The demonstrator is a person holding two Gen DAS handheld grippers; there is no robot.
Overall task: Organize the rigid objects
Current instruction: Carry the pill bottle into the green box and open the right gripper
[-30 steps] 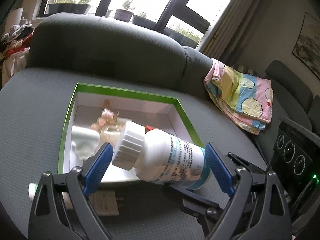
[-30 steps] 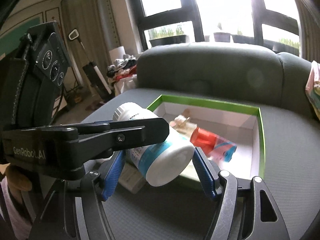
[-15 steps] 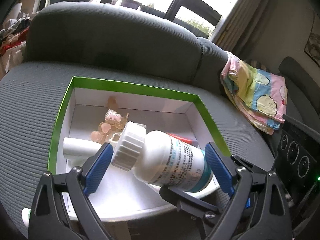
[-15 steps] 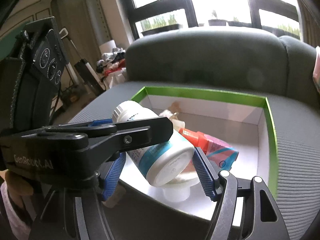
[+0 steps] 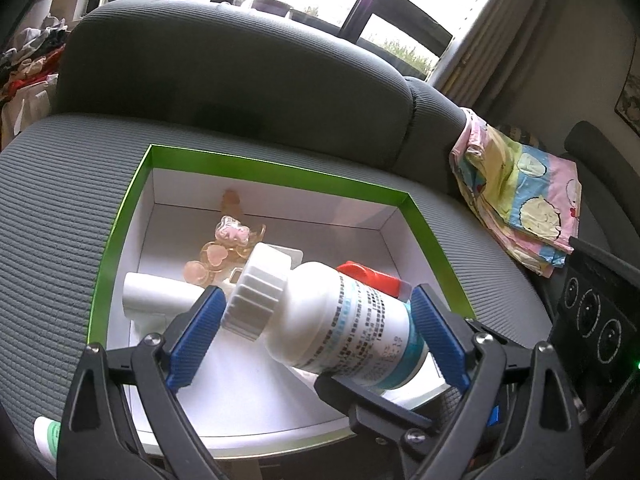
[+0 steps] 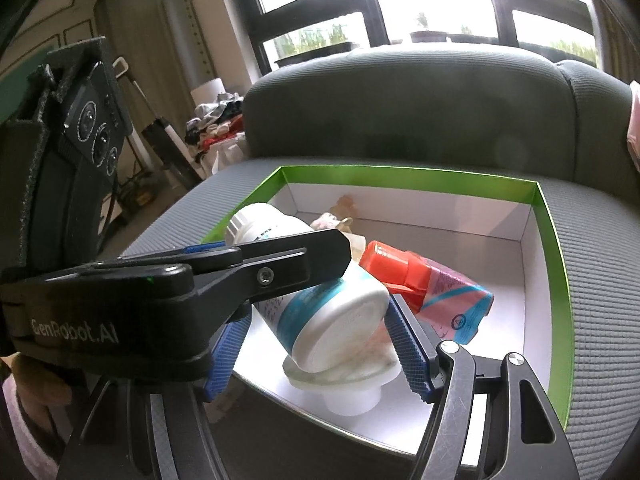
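A white pill bottle (image 5: 328, 316) with a ribbed cap and teal band lies crosswise, held end to end by my left gripper (image 5: 316, 332), cap on the left pad, base on the right. It hangs over the white box with a green rim (image 5: 276, 172). My right gripper (image 6: 320, 344) brackets the same bottle (image 6: 332, 316) at its base, pads at its sides; whether they touch is unclear. In the box lie a red-capped pink tube (image 6: 432, 292), a white tube (image 5: 156, 294) and pink heart trinkets (image 5: 224, 244).
The box sits on a grey sofa seat (image 5: 60, 208) with its backrest (image 5: 224, 60) behind. A colourful folded cloth (image 5: 520, 196) lies to the right. A green-and-white tube (image 5: 46, 436) lies outside the box at the near left.
Both grippers have carried the bottle forward from in front of the box to over its inside. The box now looks closer and larger.
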